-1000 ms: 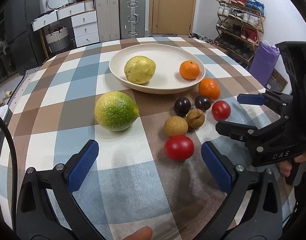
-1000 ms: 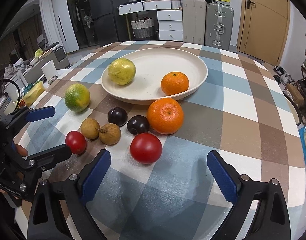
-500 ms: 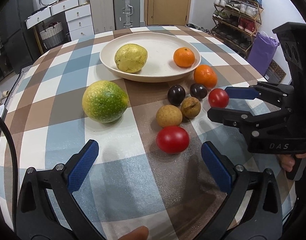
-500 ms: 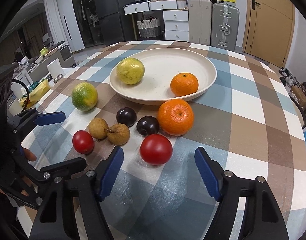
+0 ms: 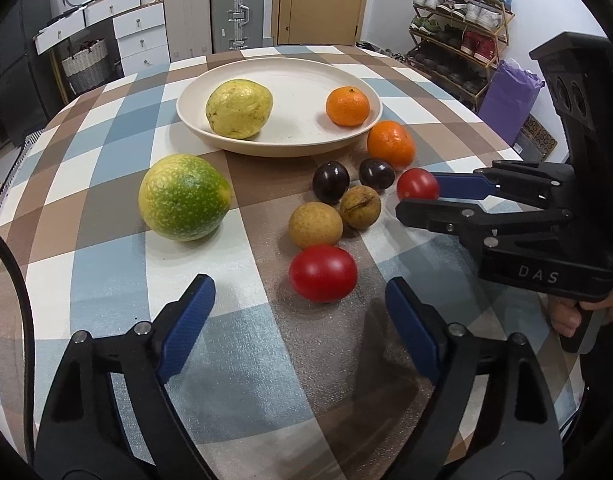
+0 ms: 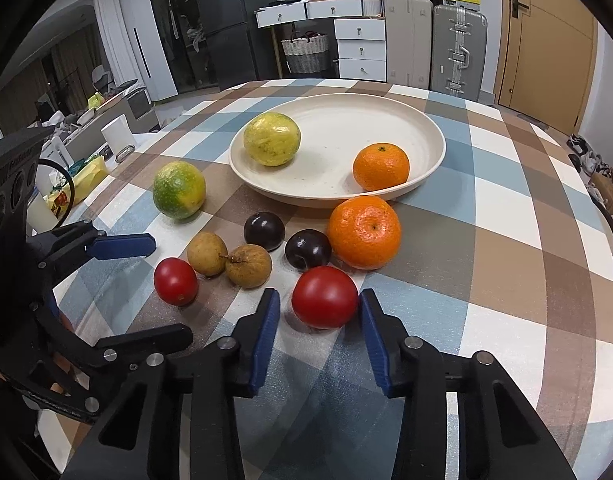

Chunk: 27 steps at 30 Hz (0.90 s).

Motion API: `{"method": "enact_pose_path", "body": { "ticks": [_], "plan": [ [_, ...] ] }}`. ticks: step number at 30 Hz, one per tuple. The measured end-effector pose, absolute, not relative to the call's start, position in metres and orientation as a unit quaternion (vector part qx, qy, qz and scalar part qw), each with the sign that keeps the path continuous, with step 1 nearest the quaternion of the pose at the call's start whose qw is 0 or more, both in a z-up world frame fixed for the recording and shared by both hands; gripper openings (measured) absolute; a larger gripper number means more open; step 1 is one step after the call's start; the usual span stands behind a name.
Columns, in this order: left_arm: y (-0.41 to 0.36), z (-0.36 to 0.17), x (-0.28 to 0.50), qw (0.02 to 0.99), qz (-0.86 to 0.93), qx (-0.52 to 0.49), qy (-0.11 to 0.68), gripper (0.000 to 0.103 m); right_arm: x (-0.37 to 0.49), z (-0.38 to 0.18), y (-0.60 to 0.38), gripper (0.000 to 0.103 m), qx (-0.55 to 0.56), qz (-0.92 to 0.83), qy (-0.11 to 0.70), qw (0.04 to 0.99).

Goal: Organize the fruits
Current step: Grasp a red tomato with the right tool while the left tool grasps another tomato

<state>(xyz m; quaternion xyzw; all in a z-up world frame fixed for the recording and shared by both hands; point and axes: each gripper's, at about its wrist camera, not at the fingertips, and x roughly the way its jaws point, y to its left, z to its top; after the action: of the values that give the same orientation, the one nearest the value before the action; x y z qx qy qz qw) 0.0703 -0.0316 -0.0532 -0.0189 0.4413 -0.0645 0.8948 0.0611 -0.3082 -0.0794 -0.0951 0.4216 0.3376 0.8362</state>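
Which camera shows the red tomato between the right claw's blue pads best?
The right wrist view: that tomato sits close and whole between the right claw's pads. The left wrist view shows it small and far off, partly hidden by a pad.

The right gripper (image 6: pixel 319 298) is held on the near side of the plate (image 6: pixel 242 168), angled downward. Its jaws have just been closing and are now narrowly parted around the red tomato nearer the plate (image 6: pixel 324 296); one pad is seen touching it, while a slim gap is left at the other. Fingers of the right hand (image 5: pixel 566 316) are wrapped around its handle. The left gripper (image 5: pixel 297 292) is held farther from the plate, also tilted down. Its jaws have just been closing too but are kept wide, with the farther red tomato (image 5: pixel 322 274) lying untouched between the fingertips.
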Motion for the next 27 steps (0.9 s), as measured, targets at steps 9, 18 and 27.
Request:
{"method": "enact_pose_path", "body": {
  "ticks": [9, 18, 27],
  "plan": [
    [-0.035, -0.05, 0.068, 0.897, -0.082, -0.015, 0.433, 0.05, 0.055, -0.078, -0.305, 0.033, -0.099, 0.35, 0.416, 0.833],
    [-0.036, -0.047, 0.064, 0.899, -0.107, -0.023, 0.424, 0.029, 0.053, -0.076, -0.306, 0.033, -0.097, 0.351, 0.412, 0.835],
    [-0.032, -0.038, 0.059, 0.909, -0.098, -0.028, 0.403, 0.029, 0.052, -0.071, -0.309, 0.033, -0.091, 0.353, 0.404, 0.839]
  ]
}}
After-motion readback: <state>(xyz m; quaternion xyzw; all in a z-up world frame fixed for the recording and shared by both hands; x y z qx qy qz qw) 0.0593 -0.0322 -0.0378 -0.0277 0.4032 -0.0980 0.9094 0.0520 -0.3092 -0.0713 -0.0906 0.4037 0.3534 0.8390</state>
